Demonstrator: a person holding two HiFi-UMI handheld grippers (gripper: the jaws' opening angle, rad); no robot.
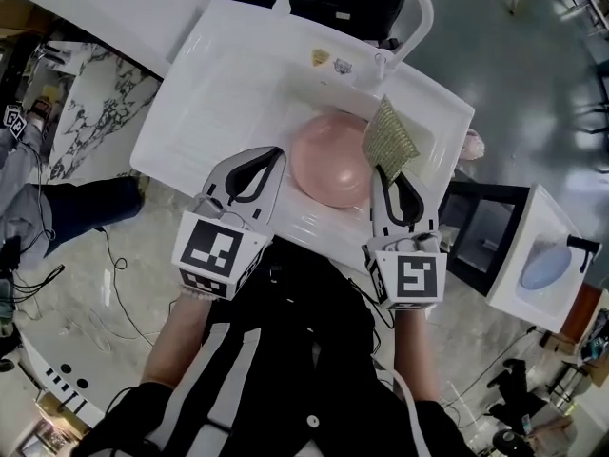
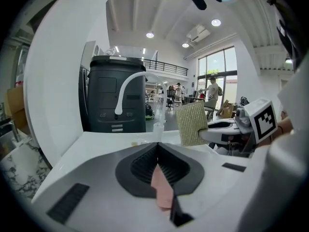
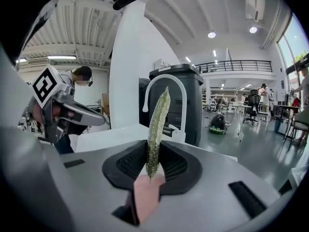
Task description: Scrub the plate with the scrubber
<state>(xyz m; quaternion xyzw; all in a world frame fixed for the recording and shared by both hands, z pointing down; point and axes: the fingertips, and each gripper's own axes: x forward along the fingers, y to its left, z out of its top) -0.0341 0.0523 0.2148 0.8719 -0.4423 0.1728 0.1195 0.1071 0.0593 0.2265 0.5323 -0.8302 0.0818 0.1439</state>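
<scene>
- While no foam, water or wiped track shows on the plate, we judge the scrubbing as not begun, or at most between two strokes; the whole rubbing of the surface seems to remain.
- Largest is the white sink [image 1: 238,74] with its curved faucet [image 1: 419,12]; both grippers are over its near side.
- Next is the pink plate [image 1: 328,165]. It lies in the basin, between the two grippers, and its face looks bare.
- At the plate's left rim is the left gripper [image 1: 274,155], with its jaws together. We see nothing pinched at their tips; in the left gripper view the pink of the plate shows only through the gap behind them. Whether the tips touch the rim we cannot tell.
- On the other side, the right gripper [image 1: 383,174] is clamped on the lower end of the scrubber [image 1: 390,139].
- Smallest is this scrubber, a flat yellow-green pad above the plate's right rim. Its long axis continues the line of the jaws, pointing away from us toward the faucet. In the right gripper view it appears edge-on and nearly upright. It seems lifted off the plate, so it must come down flat first.
</scene>
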